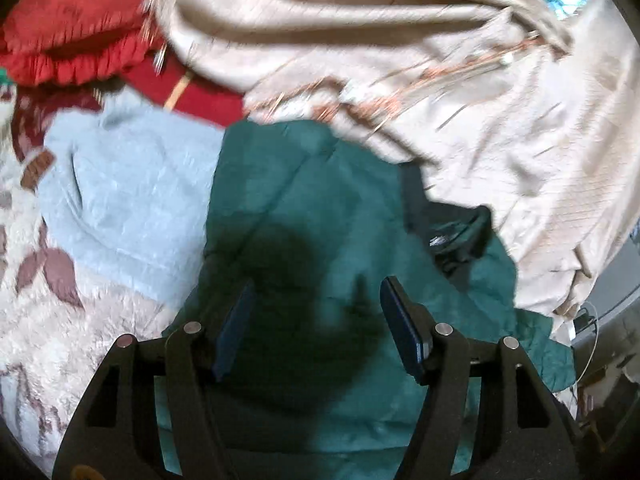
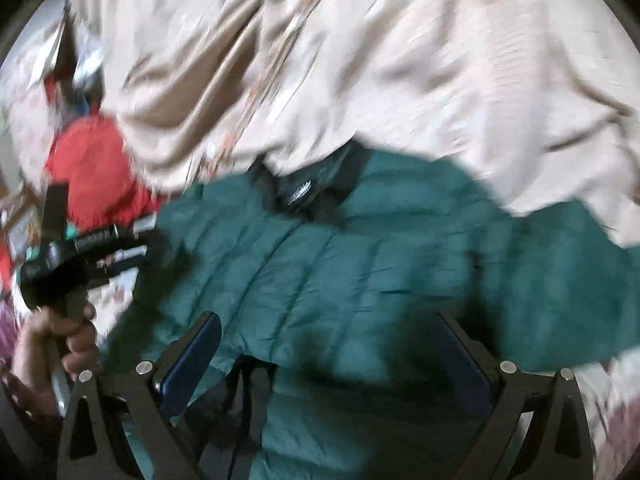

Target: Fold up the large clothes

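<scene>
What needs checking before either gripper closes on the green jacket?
1. Left gripper open: ok, nothing between its fingers.
2. Right gripper open: ok, jaws wide.
3. Both over the green jacket: ok, it fills the space below each.
4. Jacket free of other cloth: not ok, the beige sheet overlaps its far edge and collar.
5. Jacket flat: cannot tell, frames are blurred; folds show near the collar.
6. Neighbours clear: not ok, the blue towel touches the jacket's left edge; the red garment lies apart.
</scene>
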